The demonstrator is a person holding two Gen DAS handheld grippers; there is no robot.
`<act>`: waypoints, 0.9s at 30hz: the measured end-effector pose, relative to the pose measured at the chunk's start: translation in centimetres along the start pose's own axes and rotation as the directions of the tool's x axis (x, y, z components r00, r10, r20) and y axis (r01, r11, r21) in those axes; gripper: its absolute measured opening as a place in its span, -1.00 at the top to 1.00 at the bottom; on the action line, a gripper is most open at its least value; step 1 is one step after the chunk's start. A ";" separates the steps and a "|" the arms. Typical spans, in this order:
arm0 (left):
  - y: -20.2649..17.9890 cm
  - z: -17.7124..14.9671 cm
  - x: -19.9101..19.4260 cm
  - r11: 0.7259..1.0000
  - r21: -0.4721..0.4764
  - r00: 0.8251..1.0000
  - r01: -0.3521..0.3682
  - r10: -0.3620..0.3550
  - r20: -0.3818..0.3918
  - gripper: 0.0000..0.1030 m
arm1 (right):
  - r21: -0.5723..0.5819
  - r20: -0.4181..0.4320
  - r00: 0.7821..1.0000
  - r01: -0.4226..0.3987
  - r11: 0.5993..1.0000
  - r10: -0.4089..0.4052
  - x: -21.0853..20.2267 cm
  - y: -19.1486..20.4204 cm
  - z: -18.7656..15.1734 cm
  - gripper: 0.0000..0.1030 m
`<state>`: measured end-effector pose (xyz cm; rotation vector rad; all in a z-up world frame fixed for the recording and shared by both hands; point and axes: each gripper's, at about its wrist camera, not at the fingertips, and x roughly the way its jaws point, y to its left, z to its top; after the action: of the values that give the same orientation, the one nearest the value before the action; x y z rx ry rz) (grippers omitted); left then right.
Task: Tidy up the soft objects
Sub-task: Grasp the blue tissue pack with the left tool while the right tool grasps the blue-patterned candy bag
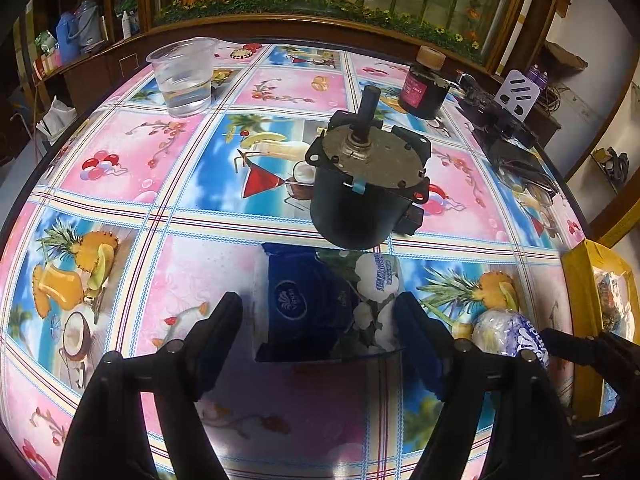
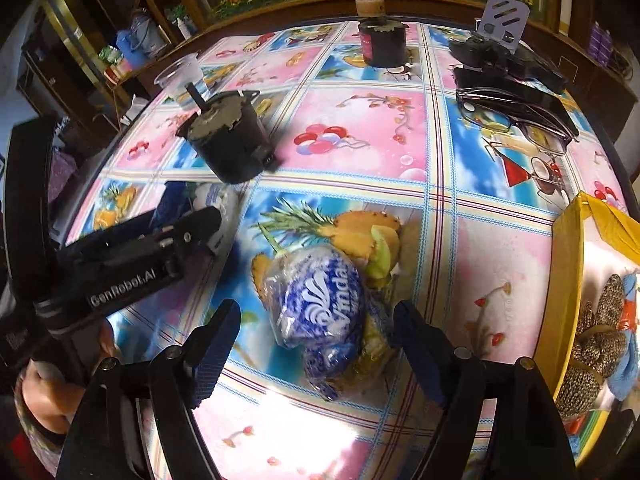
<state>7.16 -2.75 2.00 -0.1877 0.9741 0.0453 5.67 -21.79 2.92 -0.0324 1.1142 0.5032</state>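
On the table under a glossy fruit-print plastic cloth:

1. Yellow open-topped box, at the right edge. It holds knitted speckled fabric items; part of the sorting appears done.
2. Flat dark-blue tissue pack, not yet sorted. It lies between and just beyond the spread fingers of the left gripper, which holds nothing.
3. Rounded blue-and-white plastic-wrapped tissue bundle, not yet sorted. It lies between the parted fingers of the right gripper, untouched; that tool is likewise empty.
4. Black cylindrical motor with shaft, hard, just beyond the blue pack.
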 end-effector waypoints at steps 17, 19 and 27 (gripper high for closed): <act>-0.6 0.0 -1.4 0.999 0.039 0.997 -0.018 0.015 0.072 0.12 | 0.290 0.335 0.932 0.036 0.956 -0.136 -4.0 -0.7 -2.0 -0.01; -0.4 -0.2 -1.4 0.999 0.037 0.998 -0.013 0.011 0.068 0.12 | 0.309 0.345 0.931 0.005 0.951 -0.117 -3.5 -0.8 -1.8 -0.01; -1.0 -0.3 -0.8 0.998 0.061 0.999 -0.007 0.004 0.049 -0.35 | 0.269 0.401 0.916 -0.088 0.959 -0.028 -2.1 -1.1 -1.5 -0.01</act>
<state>6.60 -3.78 2.62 -0.1278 0.9264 0.0248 4.10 -24.01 3.82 0.3269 0.7714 0.3524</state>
